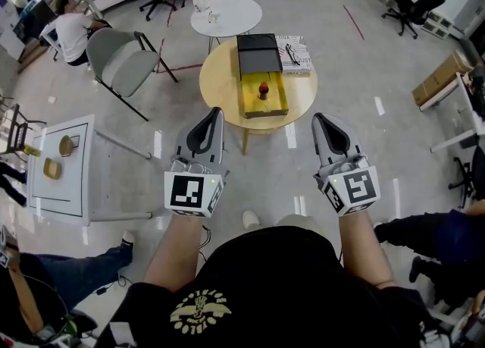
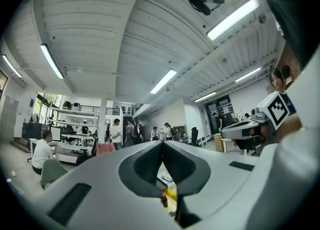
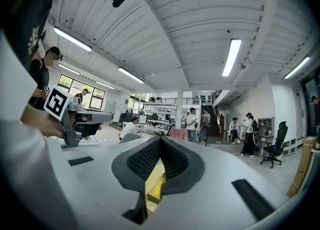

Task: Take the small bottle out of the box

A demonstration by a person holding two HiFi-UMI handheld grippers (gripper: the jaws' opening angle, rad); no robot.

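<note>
Your left gripper (image 1: 215, 112) and right gripper (image 1: 319, 117) are closed and empty, since the small red-topped bottle (image 1: 263, 90) in the open yellow box (image 1: 277, 98) is still well apart.

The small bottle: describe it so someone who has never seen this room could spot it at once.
Find the round wooden table in the middle of the floor, then the open yellow box on it. The small bottle stands alone inside that box, and it is the only red thing on the table.
</note>
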